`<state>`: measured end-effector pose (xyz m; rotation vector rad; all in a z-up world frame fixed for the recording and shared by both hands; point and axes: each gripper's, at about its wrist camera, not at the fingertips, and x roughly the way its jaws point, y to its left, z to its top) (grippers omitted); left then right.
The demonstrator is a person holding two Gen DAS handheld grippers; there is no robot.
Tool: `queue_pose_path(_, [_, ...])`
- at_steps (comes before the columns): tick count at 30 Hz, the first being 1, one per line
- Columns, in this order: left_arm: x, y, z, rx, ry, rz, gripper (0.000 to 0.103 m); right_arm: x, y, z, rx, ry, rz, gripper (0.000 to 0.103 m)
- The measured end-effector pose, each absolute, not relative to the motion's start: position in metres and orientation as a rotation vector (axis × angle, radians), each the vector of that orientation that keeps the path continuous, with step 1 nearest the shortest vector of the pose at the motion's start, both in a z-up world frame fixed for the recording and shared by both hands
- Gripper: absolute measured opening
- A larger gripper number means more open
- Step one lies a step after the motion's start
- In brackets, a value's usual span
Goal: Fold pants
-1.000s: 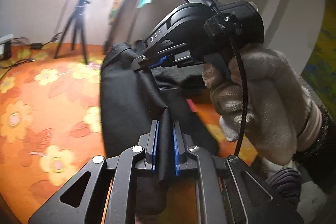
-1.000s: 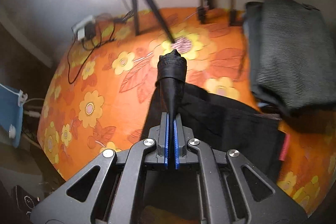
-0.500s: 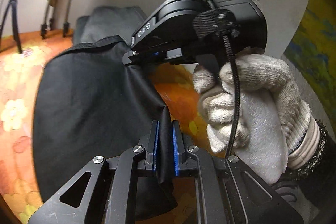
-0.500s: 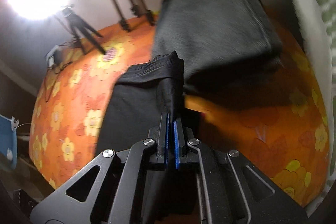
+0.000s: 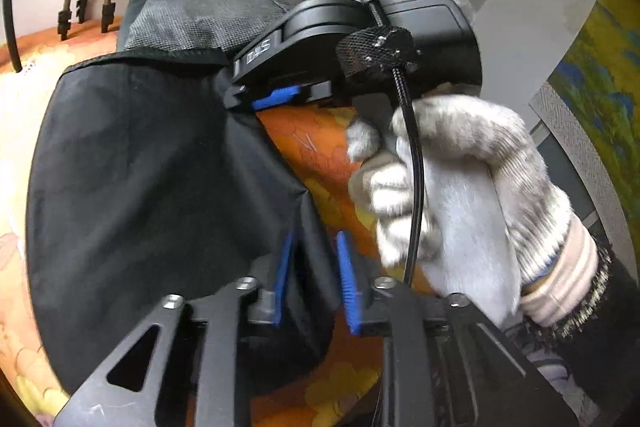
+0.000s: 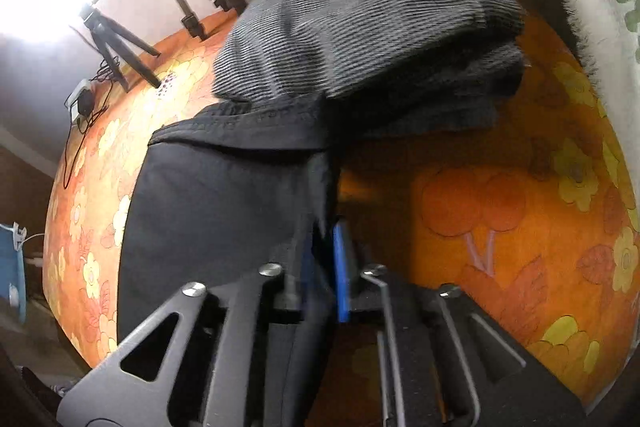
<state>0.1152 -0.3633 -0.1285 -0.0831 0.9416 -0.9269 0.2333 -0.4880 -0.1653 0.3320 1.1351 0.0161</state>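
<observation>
On the orange floral bedsheet (image 6: 500,195) lie the black pants (image 5: 140,187), smooth matte woven cloth w/ a stitched hem band along the far edge, which overlaps the foot of a folded grey ribbed garment stack (image 6: 360,7) behind. A sec ago the cloth hung bunched in a narrow peak from pinched pads; now it's spread in a broad flat panel, set down nearer the grey stack. Left gripper (image 5: 316,275): jaws have just been opening, blue ribbed pads stand apart, a fold of pants corner between them but loose, not squeezed. Right gripper (image 6: 324,259): jaws also just opening, a small gap between the blue pads, pants edge still running through, not pressed. In the left wrist view the right gripper's black housing sits over the pants' far corner, held by a hand (image 5: 460,195) in a knit grey-white glove, black braided cable down its front. Tripod (image 6: 116,43) far left, blurred.
</observation>
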Motion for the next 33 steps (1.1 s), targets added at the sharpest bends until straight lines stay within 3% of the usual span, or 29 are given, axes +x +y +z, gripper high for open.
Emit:
queue_pose_path(2, [0.111, -0.35, -0.122, -0.094, 0.953, -0.925, 0.039, 0.227, -0.498, -0.158, 0.332, 1.114, -0.013, 0.034])
queue_pose_path(6, [0.111, -0.319, -0.116, -0.088, 0.943, -0.888, 0.04, 0.202, -0.519, -0.141, 0.339, 1.056, -0.052, 0.035])
queue_pose_path(10, [0.126, -0.278, -0.11, -0.071, 0.925, -0.787, 0.041, 0.18, -0.526, -0.14, 0.37, 1.045, -0.006, 0.046])
queue_pose_path(19, [0.162, -0.244, -0.122, -0.044, 0.911, -0.65, 0.041, 0.138, -0.477, -0.128, 0.287, 0.93, 0.14, 0.047])
queue_pose_path(23, [0.171, -0.242, -0.129, -0.076, 0.94, -0.635, 0.042, 0.146, -0.463, -0.142, 0.204, 0.982, 0.088, 0.047])
queue_pose_path(25, [0.179, -0.242, -0.133, -0.087, 0.961, -0.628, 0.049, 0.152, -0.465, -0.151, 0.184, 1.012, 0.044, 0.047])
queue_pose_path(28, [0.192, -0.242, -0.142, -0.097, 0.984, -0.599, 0.053, 0.159, -0.47, -0.16, 0.129, 1.027, -0.019, 0.061])
queue_pose_path(33, [0.205, -0.246, -0.156, -0.093, 1.025, -0.582, 0.053, 0.169, -0.478, -0.176, 0.166, 1.081, 0.027, 0.061])
